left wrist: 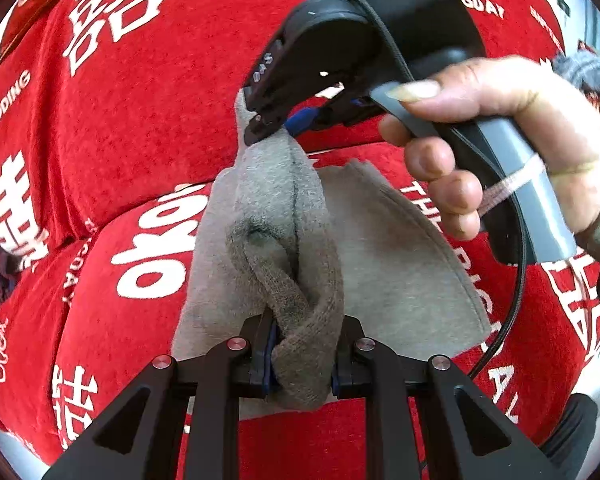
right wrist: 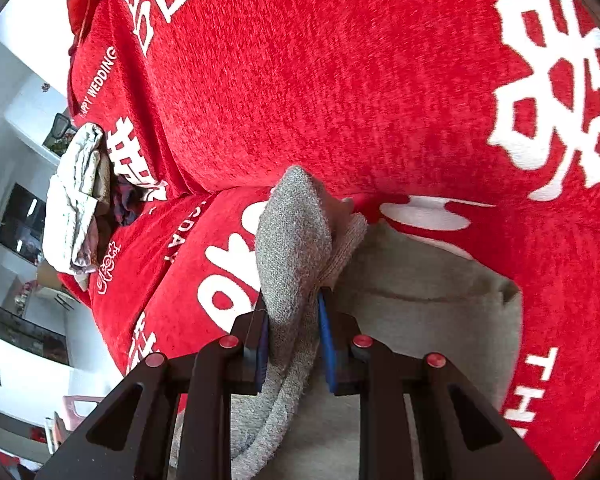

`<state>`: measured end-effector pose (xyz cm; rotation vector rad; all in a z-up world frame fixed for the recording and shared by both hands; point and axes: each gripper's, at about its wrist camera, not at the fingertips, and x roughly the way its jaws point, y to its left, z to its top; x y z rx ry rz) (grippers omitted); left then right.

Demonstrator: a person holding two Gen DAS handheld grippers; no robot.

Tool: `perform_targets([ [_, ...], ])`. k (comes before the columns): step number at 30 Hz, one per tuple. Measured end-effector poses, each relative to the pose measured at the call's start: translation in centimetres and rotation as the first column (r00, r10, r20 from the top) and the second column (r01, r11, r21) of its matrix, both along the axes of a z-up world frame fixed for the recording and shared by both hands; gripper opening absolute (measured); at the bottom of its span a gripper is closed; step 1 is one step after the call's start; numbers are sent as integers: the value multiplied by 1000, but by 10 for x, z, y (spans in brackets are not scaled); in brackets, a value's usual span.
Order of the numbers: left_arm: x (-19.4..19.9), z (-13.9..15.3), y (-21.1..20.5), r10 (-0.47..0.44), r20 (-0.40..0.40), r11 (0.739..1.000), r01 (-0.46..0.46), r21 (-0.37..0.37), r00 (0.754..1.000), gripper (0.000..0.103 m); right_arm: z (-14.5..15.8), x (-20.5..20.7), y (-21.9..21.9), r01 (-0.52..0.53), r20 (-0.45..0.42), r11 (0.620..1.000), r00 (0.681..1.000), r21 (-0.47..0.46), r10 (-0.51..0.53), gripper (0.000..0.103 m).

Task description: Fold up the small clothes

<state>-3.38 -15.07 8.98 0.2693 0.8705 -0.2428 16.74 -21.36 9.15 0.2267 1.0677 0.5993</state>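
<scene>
Over the red sofa cover [left wrist: 148, 128] with white lettering, the left gripper [left wrist: 300, 360] and right gripper [right wrist: 292, 344] each pinch an end of the grey sock [left wrist: 284, 216]. Beneath it lies a beige cloth [left wrist: 400, 264]. Farther along the cover sits a heap of clothes [right wrist: 76, 200], white room walls [right wrist: 12, 128] beyond.

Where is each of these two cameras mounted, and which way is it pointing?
Left wrist view: sits on the left gripper, looking along its jaws and down at a grey sock pinched between them; the right gripper and the hand holding it show too.
Right wrist view: sits on the right gripper, looking down along its jaws, shut on the same grey sock; none of the person shows.
Shared: the sock, the beige cloth beneath, and the red sofa cover.
</scene>
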Motion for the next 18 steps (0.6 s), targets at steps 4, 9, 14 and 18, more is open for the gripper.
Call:
perform_targets([
  [4,-2,-2,-22,-21,-5,1000,21,19,1000,21,1,-2,-16,2,9,1000,1000,-4,-2,24],
  [9,-6,-5,-48,-52,1,997,52,59,999,21,-3,-6,-40,5,20,1000,1000,20,-6,24],
  [14,-5,-14,-68,-72,-12,993,73,96,997,21,-18,-6,-64,28,2,998,1000,64,-29,24],
  [18,-3,-23,-76,-80,-31,989,83,125,996,21,-29,-8,-77,38,1,994,999,106,-39,24],
])
